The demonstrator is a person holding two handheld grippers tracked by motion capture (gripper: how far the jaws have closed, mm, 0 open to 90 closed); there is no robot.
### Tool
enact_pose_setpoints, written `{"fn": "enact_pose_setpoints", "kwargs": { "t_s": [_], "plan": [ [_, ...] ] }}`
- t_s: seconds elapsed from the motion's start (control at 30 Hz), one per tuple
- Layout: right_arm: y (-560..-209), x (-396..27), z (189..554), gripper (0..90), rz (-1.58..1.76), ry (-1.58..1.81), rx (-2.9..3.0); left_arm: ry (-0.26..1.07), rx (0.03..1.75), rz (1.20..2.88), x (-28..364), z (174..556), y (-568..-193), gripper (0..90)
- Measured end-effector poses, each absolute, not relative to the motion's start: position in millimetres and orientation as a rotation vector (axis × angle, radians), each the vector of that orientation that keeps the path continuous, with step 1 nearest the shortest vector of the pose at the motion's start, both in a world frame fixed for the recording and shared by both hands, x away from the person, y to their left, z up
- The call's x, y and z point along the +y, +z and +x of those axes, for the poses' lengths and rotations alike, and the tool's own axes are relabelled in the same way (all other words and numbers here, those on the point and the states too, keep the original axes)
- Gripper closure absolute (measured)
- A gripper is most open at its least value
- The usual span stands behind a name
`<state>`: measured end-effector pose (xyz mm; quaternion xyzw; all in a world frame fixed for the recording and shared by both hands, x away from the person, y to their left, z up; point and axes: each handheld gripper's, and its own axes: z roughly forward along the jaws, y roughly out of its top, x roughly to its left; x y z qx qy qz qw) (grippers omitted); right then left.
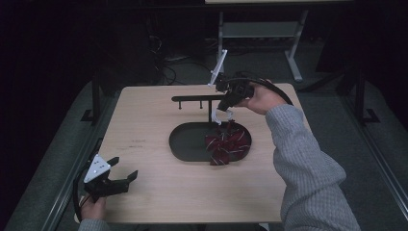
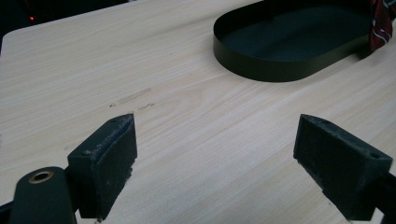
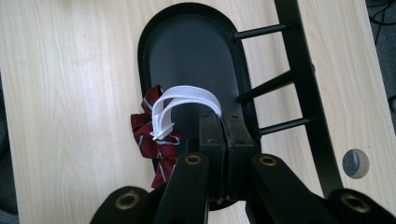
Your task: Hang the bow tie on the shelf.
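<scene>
In the high view the right gripper (image 1: 224, 111) hangs above the far end of the black oval tray (image 1: 185, 144), its jaws clenched on a white strap (image 1: 221, 117) that leads down to the red striped tie (image 1: 227, 144) heaped in the tray's right end. The left gripper (image 1: 126, 172) rests near the table's near left corner, jaws spread.

The left gripper view shows both pads wide apart over bare wood, touching nothing, with the tray well ahead.

The right gripper view shows the pads pressed together on the strap's end; the tie hangs over the tray rim, beside a black peg rack (image 3: 299, 79).
</scene>
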<state>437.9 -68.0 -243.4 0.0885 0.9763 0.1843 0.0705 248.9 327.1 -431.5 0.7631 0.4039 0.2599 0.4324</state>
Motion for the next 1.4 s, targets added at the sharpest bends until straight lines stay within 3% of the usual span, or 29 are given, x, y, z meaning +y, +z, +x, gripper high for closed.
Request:
{"fn": "enact_pose_setpoints", "kwargs": {
  "t_s": [1.4],
  "plan": [
    [-257,-78,485,87.5,0.467,0.499,2.936,0.653,0.999,1.895,328,248,-431,13.1]
  ]
}}
